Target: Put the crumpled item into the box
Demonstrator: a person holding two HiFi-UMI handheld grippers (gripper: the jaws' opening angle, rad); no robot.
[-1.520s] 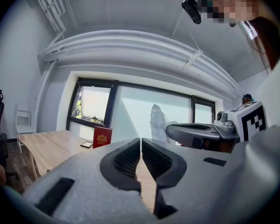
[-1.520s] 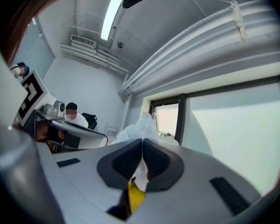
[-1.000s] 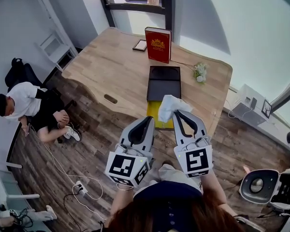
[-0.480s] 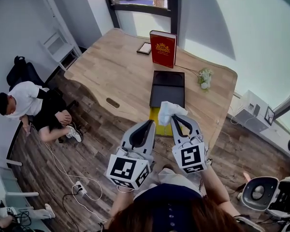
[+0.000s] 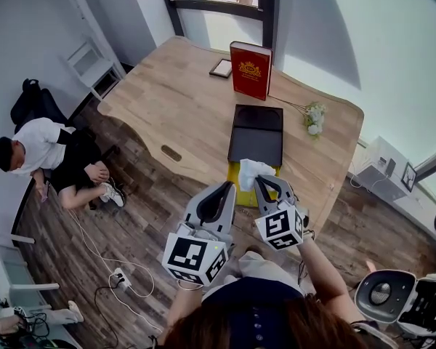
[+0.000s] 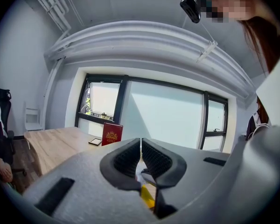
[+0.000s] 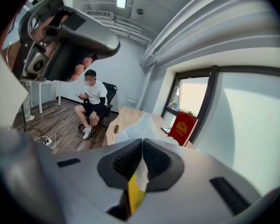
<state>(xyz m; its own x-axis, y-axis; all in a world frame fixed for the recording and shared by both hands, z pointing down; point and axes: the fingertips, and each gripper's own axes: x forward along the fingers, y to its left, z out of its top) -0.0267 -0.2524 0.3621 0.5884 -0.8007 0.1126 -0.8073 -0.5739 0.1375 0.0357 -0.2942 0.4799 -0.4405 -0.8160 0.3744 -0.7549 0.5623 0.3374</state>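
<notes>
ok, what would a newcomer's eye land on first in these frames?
The right gripper is shut on a crumpled white wad, held over a yellow box at the near edge of the wooden table. The left gripper sits beside it, jaws together and empty. A red hardcover book stands upright at the far end, and a flat black case lies between it and the box.

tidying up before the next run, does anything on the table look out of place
Nothing spilled or damaged. One oddity: a white flower sprig lies flat near the right edge of the table, stem trailing toward the upright red book. The crumpled item is pinched in the right gripper, not in the box yet.
</notes>
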